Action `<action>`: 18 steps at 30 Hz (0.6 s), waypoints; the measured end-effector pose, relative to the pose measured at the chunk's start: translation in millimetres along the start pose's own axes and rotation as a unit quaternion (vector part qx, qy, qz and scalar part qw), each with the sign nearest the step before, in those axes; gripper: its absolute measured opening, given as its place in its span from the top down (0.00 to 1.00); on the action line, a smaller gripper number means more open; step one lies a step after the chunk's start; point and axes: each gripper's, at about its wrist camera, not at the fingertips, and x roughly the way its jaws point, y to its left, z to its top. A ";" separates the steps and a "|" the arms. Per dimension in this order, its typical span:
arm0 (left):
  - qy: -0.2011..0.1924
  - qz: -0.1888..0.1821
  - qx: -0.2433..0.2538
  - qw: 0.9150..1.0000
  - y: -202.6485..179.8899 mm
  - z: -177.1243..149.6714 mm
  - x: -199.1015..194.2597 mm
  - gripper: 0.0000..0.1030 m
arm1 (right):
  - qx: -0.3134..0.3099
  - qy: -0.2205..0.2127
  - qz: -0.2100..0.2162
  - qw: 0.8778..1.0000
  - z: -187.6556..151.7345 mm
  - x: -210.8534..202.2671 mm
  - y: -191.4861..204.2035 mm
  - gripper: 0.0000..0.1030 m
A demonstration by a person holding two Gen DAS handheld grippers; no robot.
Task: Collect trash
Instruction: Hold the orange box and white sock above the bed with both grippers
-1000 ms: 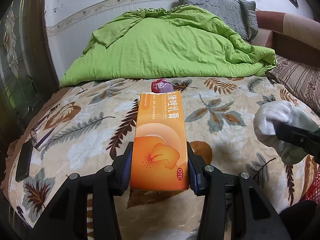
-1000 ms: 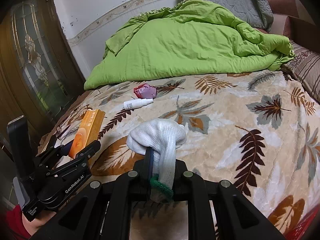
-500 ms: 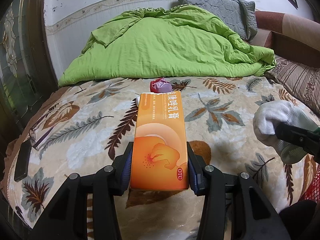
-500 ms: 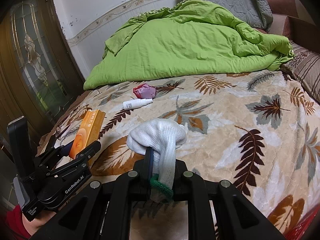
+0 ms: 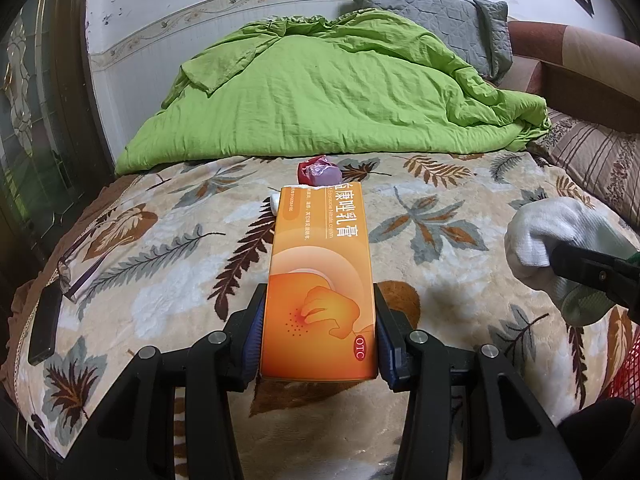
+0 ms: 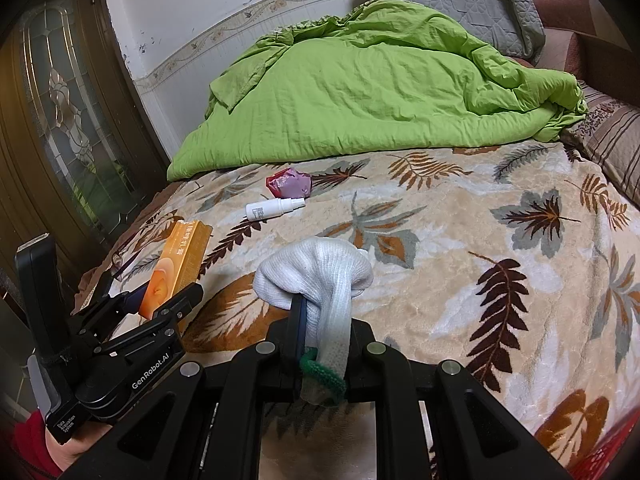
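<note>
An orange ointment box [image 5: 322, 280] is clamped by its long sides in my left gripper [image 5: 319, 338] and held above the leaf-patterned bed cover [image 5: 168, 256]. From the right wrist view the same box [image 6: 178, 268] shows at the left in that gripper [image 6: 160, 310]. My right gripper [image 6: 322, 326] is shut on a white sock [image 6: 316, 276] with a green cuff, which also shows at the right edge [image 5: 560, 248] of the left wrist view. Farther back on the cover lie a crumpled red and purple wrapper [image 6: 289, 182] and a small white bottle [image 6: 272, 209].
A green duvet [image 6: 372, 92] is heaped at the back, with a grey pillow [image 6: 460, 4] behind it. Glasses [image 5: 78, 268] and a dark phone [image 5: 44, 326] lie near the bed's left edge. A striped pillow [image 5: 592, 160] sits right. Something red meshed [image 5: 624, 380] shows at bottom right.
</note>
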 end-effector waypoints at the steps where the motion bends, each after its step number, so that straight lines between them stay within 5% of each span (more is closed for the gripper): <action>1: 0.000 0.000 0.000 1.000 0.0 0.0 -0.1 0.56 | 0.001 -0.001 0.000 1.000 -0.1 -0.2 0.0 0.86; 18: 0.000 -0.002 0.002 1.000 -4.6 -1.4 1.3 0.56 | 0.030 -0.002 0.004 1.000 1.0 -6.1 -9.3 0.86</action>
